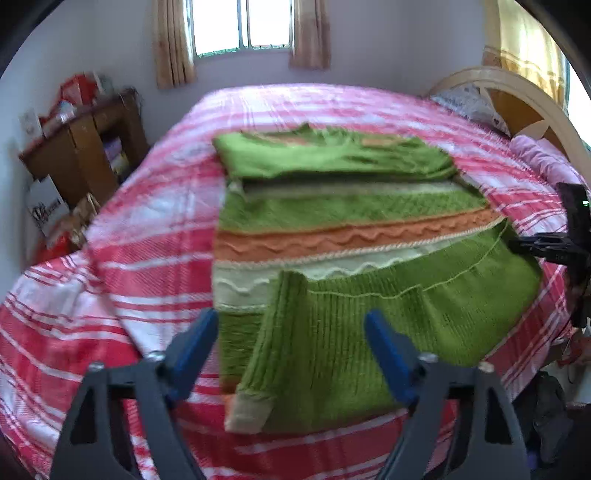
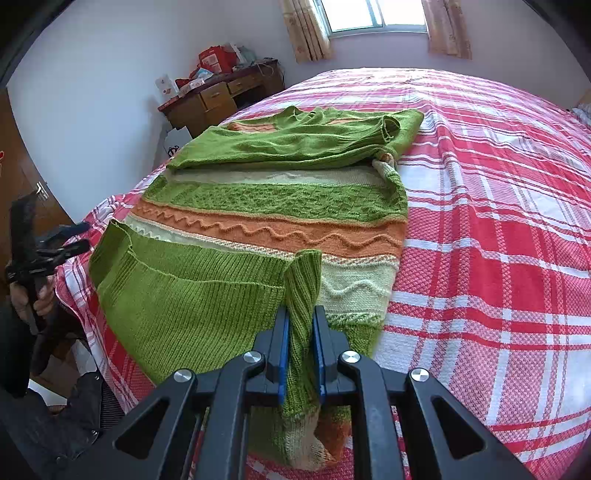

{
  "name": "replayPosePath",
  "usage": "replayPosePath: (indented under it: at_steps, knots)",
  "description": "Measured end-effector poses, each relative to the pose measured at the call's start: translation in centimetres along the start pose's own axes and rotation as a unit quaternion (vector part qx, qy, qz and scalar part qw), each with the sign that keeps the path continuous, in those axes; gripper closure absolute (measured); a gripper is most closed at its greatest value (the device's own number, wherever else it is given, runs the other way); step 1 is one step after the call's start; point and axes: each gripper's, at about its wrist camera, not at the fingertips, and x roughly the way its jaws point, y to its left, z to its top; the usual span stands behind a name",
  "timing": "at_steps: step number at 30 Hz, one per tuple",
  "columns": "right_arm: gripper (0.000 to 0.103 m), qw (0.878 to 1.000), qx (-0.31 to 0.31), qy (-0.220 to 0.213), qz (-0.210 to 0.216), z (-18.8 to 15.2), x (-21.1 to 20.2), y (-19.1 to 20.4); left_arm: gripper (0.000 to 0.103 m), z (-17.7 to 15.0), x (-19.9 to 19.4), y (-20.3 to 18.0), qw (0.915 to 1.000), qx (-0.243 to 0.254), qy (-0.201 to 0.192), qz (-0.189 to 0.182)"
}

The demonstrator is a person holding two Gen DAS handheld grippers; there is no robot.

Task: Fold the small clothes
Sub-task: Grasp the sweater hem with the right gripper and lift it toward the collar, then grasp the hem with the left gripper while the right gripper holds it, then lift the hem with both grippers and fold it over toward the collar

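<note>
A green knit sweater with orange and cream bands lies on the bed, its far part folded over. It also shows in the right wrist view. My left gripper is open and empty, hovering over the sweater's near sleeve cuff. My right gripper is shut on a bunched green sleeve and holds it over the sweater's lower part. The left gripper shows at the far left of the right wrist view, and the right gripper at the right edge of the left wrist view.
The bed has a red and white plaid cover. A wooden desk with clutter stands by the wall. A headboard and pillows are at the far right. A curtained window is behind.
</note>
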Motion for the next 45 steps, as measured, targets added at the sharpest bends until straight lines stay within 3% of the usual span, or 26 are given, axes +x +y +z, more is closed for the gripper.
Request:
replayPosePath:
  at_steps: [3,4,5,10,18,20,22,23,28,33,34,35,36,37,38,39,40,45]
  knots:
    - [0.092,1.000,0.000,0.000,0.000,0.0,0.0,0.0,0.059,0.0,2.0,0.2,0.9995,-0.016,0.027,-0.001]
    - [0.092,1.000,0.001,0.000,0.000,0.0,-0.1,0.0,0.077,-0.2,2.3,0.4,0.9990,-0.024,0.036,-0.011]
    - [0.092,1.000,0.003,-0.001,0.001,0.0,-0.1,0.0,0.084,-0.4,2.6,0.5,0.9984,-0.030,0.044,-0.019]
    - [0.092,1.000,0.007,-0.003,0.001,0.0,0.0,0.0,0.086,-1.3,2.0,0.5,0.9990,-0.021,0.036,-0.019]
    - [0.089,0.999,0.040,-0.006,0.019,0.0,-0.2,-0.7,0.072,-1.0,2.7,1.2,0.9982,-0.041,0.037,-0.023]
    - [0.083,0.997,0.064,-0.008,0.031,0.0,-0.5,-1.3,0.059,-1.0,2.8,1.3,0.9980,-0.047,0.035,-0.026]
    - [0.062,0.996,0.080,-0.020,0.036,0.0,-1.3,-1.7,0.058,-1.0,2.8,1.4,0.9979,-0.048,0.034,-0.027]
    - [0.058,0.996,0.080,-0.027,0.035,0.0,-1.7,-1.8,0.058,-0.9,2.9,1.4,0.9979,-0.048,0.034,-0.027]
    - [0.054,0.998,0.047,-0.040,0.021,0.6,-3.2,-0.7,0.058,-0.8,2.9,1.2,0.9982,-0.038,0.034,-0.030]
    - [0.054,1.000,-0.013,0.002,0.011,0.9,-0.6,1.2,0.056,-0.8,3.0,0.9,0.9986,-0.032,0.030,-0.029]
    - [0.054,0.999,-0.028,0.017,-0.009,0.8,0.3,1.7,0.057,-0.9,3.0,0.8,0.9988,-0.030,0.028,-0.027]
    - [0.054,0.998,-0.049,0.014,-0.028,0.6,0.7,2.3,0.067,-1.0,2.9,0.7,0.9990,-0.028,0.023,-0.027]
    - [0.054,0.997,-0.071,0.008,-0.042,0.5,0.8,3.1,0.076,-1.0,2.8,0.6,0.9988,-0.027,0.020,-0.036]
    - [0.057,0.995,-0.083,0.011,-0.054,0.5,1.0,3.6,0.091,-1.2,2.6,0.5,0.9980,-0.032,0.016,-0.053]
    - [0.063,0.994,-0.092,0.013,-0.066,0.4,1.2,4.0,0.092,-1.2,2.6,0.4,0.9979,-0.034,0.015,-0.052]
    - [0.084,0.993,-0.095,0.013,-0.068,0.5,1.1,4.2,0.092,-1.2,2.5,0.2,0.9983,-0.034,0.014,-0.044]
    - [0.090,0.993,-0.095,0.014,-0.068,0.5,1.1,4.2,0.094,-1.1,2.5,0.1,0.9985,-0.035,0.015,-0.040]
    - [0.093,0.993,-0.085,-0.035,-0.075,1.2,-2.1,5.0,0.095,0.2,0.3,1.4,0.9944,-0.085,-0.021,-0.059]
